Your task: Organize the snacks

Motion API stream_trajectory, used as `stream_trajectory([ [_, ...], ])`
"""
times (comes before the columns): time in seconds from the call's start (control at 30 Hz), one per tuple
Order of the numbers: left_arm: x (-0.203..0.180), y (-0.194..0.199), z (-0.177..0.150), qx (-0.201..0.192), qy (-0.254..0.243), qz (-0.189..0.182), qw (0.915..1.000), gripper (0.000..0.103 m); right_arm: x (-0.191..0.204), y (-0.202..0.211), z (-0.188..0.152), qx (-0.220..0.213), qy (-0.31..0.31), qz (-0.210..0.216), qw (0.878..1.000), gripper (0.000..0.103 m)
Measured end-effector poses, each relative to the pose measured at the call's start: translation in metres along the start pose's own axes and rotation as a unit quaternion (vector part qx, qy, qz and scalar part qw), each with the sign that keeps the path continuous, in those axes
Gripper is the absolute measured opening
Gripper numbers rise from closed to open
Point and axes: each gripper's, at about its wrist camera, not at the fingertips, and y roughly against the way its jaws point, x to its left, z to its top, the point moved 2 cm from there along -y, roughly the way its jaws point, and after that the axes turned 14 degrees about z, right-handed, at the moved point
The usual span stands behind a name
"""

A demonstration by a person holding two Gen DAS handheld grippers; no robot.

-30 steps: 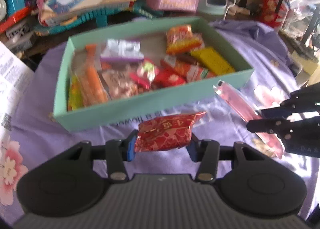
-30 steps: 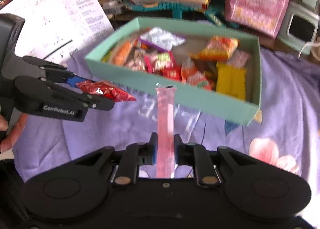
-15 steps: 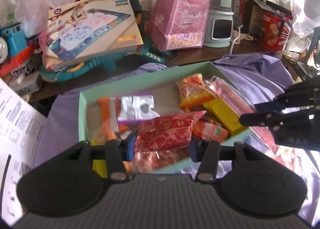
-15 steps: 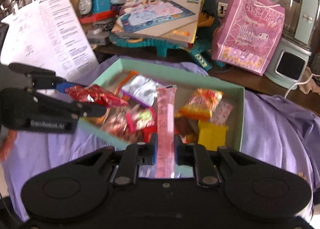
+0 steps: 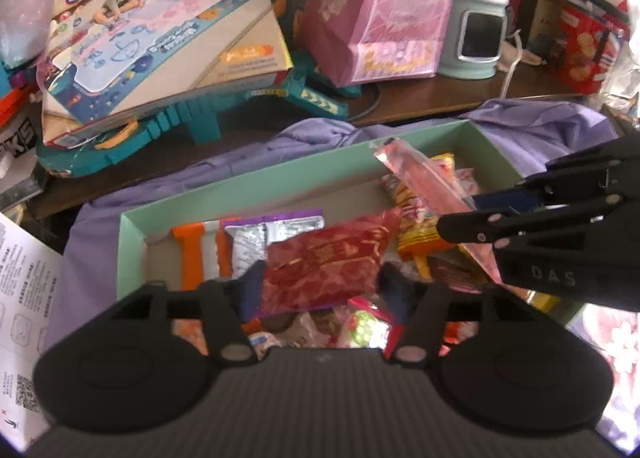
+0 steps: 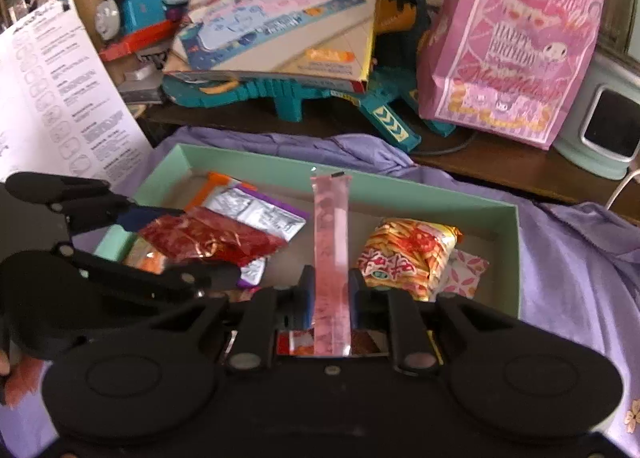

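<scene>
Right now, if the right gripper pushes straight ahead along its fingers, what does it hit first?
Probably the far wall of the green box. The right gripper, shut on the pink stick pack, points there over bare floor; depth unclear.

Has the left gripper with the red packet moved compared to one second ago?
Yes. The left gripper carried the red packet forward, from before the green box's near wall to above its inside.

Snacks half hidden under left gripper
</scene>
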Motion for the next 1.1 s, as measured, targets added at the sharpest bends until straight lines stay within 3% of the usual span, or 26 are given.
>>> stream_trajectory([
  [0.03,0.000,-0.003,0.000,0.002,-0.001,0.015,0.9999,0.081,-0.003,-0.003,0.000,-0.003,-0.005,-0.003,1.000,0.025],
  [0.1,0.001,-0.007,0.000,0.006,-0.002,0.032,0.9995,0.103,-0.008,-0.003,-0.001,-0.007,-0.009,0.000,1.000,0.037],
  [0.17,0.003,-0.009,-0.002,0.011,-0.003,0.041,0.9991,0.103,-0.011,0.002,-0.004,-0.020,-0.016,-0.006,1.000,0.075],
  [0.3,0.005,-0.002,-0.007,0.024,-0.010,0.055,0.9981,0.103,-0.003,0.020,-0.010,-0.032,-0.003,-0.017,0.999,0.087],
  [0.37,0.006,0.012,-0.011,0.013,-0.011,0.062,0.9980,0.103,0.005,0.031,-0.014,-0.039,0.001,-0.017,0.999,0.103],
  [0.63,0.016,0.074,-0.039,-0.012,-0.002,0.070,0.9975,0.103,0.037,0.084,-0.042,-0.053,-0.004,-0.025,0.998,0.103],
  [0.8,0.020,0.107,-0.068,0.004,0.007,0.049,0.9988,0.103,0.058,0.115,-0.068,-0.057,-0.020,-0.028,0.998,0.103],
  [1.1,0.027,0.171,-0.115,-0.019,0.040,0.093,0.9947,0.103,0.094,0.163,-0.119,-0.062,-0.046,-0.044,0.996,0.103],
])
